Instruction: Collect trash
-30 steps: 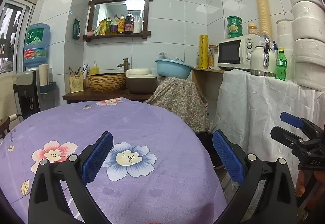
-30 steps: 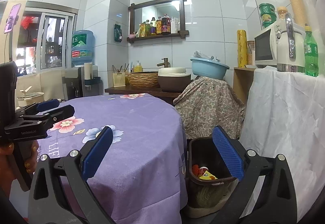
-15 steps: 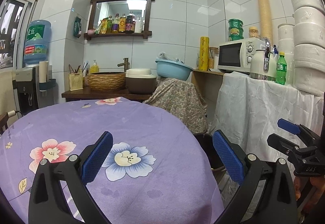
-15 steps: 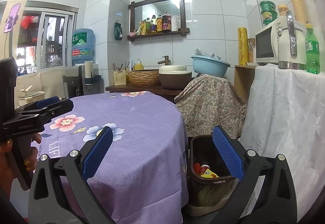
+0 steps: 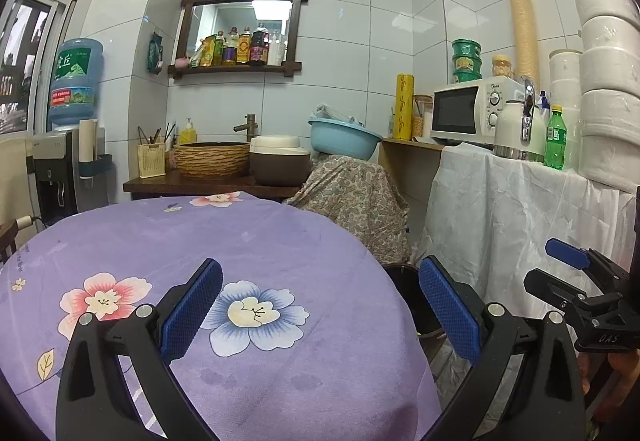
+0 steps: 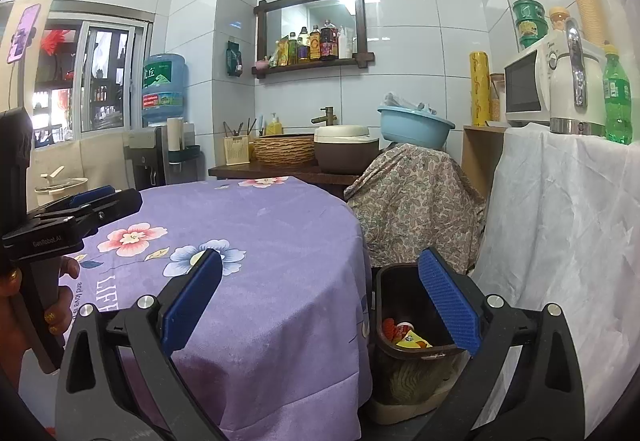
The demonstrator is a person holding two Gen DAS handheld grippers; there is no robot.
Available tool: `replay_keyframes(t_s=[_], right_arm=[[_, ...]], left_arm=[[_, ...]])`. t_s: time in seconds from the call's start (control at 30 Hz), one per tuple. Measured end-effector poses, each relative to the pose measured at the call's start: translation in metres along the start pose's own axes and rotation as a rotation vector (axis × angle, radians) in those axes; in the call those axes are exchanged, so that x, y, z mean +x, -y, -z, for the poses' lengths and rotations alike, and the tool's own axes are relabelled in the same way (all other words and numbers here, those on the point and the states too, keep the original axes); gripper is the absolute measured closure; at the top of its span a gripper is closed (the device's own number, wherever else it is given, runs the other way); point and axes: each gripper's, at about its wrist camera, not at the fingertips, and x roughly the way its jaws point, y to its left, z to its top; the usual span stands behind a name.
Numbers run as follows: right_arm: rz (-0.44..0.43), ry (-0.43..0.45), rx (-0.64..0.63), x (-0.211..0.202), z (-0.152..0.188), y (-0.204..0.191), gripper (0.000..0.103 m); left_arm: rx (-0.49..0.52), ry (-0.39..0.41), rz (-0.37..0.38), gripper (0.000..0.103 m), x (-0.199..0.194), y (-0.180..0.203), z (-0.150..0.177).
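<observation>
Purple cloth printed with flowers covers the round table [image 5: 280, 241], and both cameras look across it toward the tiled back wall. The left gripper [image 5: 320, 305] hangs over the near part of the cloth with its blue-padded jaws spread wide and nothing between them. The right gripper [image 6: 320, 301] sits at the table's right edge, jaws equally wide and empty, one pad over the cloth and the other in front of the bin [image 6: 404, 297].

The right wrist view looks down into that dark bin, which stands on the floor between the table and the white-draped counter [image 6: 560, 221]. Inside lies the trash [image 6: 404, 335]: a red piece, a small round lid and a yellow wrapper. From the left wrist view only a strip of the bin's dark rim shows past the table edge, and its contents are hidden.

Each view catches the other tool. The left view shows the right gripper at its far right edge, above the floor beside the counter. The right view shows the left gripper at its left edge, with a hand [image 6: 24, 305] wrapped round the handle. The window [image 6: 92, 77] appears fully only in the right view.
</observation>
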Motion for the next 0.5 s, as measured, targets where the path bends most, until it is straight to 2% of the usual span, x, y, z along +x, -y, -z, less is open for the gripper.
replay_keyframes(t_s=[0.37, 0.5], right_arm=[[0.003, -0.012, 0.009, 0.0028, 0.0034, -0.0015, 0.006], [0.003, -0.016, 0.010, 0.0035, 0.0038, -0.0018, 0.006]], left_arm=[[-0.005, -0.004, 0.003, 0.006, 0.0015, 0.0061, 0.0004], [0.008, -0.007, -0.026, 0.006, 0.0030, 0.0080, 0.0001]])
